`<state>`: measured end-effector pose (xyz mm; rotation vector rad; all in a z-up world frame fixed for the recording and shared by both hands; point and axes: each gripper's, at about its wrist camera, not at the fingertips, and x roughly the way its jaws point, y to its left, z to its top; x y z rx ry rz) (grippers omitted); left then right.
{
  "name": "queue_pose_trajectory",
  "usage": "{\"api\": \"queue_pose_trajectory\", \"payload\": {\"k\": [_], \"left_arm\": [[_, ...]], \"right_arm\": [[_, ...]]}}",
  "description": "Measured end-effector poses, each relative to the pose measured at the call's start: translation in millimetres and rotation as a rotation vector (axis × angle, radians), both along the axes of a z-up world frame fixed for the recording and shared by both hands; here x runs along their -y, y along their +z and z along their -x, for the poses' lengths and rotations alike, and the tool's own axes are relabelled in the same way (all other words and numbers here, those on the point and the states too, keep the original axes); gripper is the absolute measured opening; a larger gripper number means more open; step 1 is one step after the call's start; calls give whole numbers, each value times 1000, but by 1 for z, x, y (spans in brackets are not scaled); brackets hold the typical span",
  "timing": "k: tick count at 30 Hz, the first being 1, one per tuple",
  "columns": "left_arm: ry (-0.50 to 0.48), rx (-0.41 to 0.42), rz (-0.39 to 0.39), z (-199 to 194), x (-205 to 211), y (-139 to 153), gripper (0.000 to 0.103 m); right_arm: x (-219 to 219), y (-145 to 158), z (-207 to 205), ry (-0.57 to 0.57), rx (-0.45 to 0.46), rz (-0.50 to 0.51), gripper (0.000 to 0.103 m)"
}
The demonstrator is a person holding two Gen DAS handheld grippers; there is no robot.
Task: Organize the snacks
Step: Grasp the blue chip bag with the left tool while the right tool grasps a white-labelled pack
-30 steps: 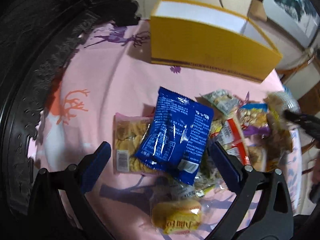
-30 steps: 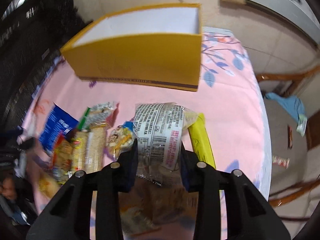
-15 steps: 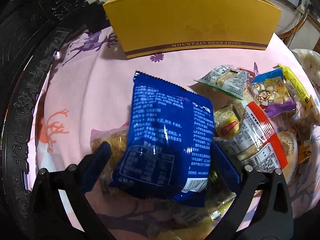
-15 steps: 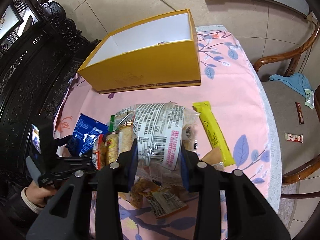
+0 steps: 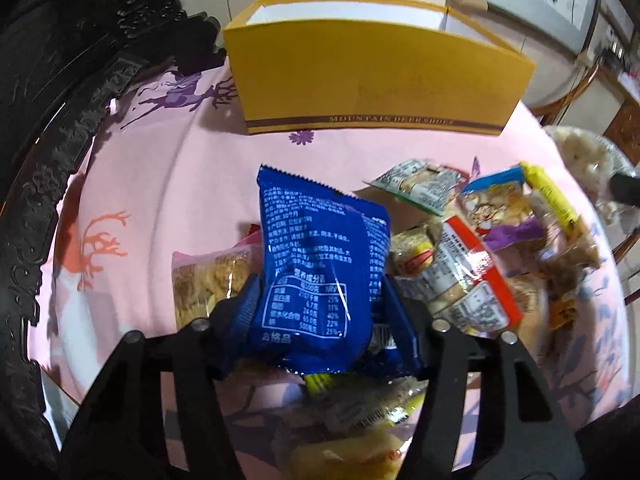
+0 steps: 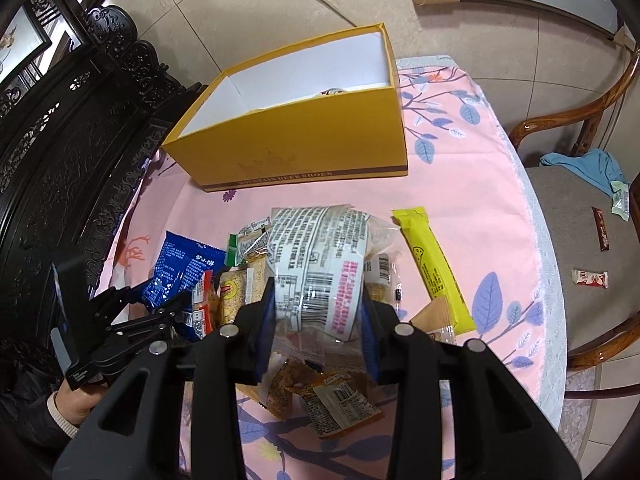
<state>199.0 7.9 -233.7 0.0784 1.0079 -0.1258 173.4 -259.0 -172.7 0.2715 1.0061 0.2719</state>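
Observation:
A blue snack packet [image 5: 320, 256] stands between the fingers of my left gripper [image 5: 320, 308]. Its jaws are closing, and the pads press into the packet's sides. The right wrist view shows the same left gripper [image 6: 160, 308] low on the left with the blue packet [image 6: 180, 272] in it. My right gripper [image 6: 318, 308] is shut on a clear packet with a white printed label [image 6: 316, 256], held above the snack pile. An open yellow shoe box [image 6: 296, 148] stands at the back of the pink tablecloth, and its wall [image 5: 376, 92] faces the left gripper.
A yellow stick packet [image 6: 434, 268], an orange packet [image 6: 332, 400] and several other snacks lie on the cloth. Dark carved furniture [image 6: 60, 128] lines the left. A wooden chair [image 6: 580, 216] with small items stands to the right. A hand [image 6: 68, 404] holds the left gripper.
My left gripper's wide jaws have come in onto the blue packet, which now bulges between them. The right gripper rose with its packet a second ago and has since kept still.

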Motion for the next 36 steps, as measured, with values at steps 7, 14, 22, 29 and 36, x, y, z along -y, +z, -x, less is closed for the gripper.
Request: {"api": "queue_pose_trajectory", "payload": {"k": [7, 14, 22, 29, 36], "left_arm": [[13, 20, 49, 10, -6, 9, 54], [-17, -15, 68, 9, 0, 4, 52], [13, -91, 82, -11, -1, -16, 58], [-12, -33, 103, 0, 0, -3, 37], [1, -9, 143, 9, -5, 7, 29]], "right_arm": [[0, 1, 2, -2, 5, -3, 37], [-2, 2, 4, 2, 0, -7, 37], [1, 1, 5, -11, -6, -3, 37], [2, 1, 5, -17, -4, -3, 37], [2, 1, 6, -14, -1, -3, 37]]}}
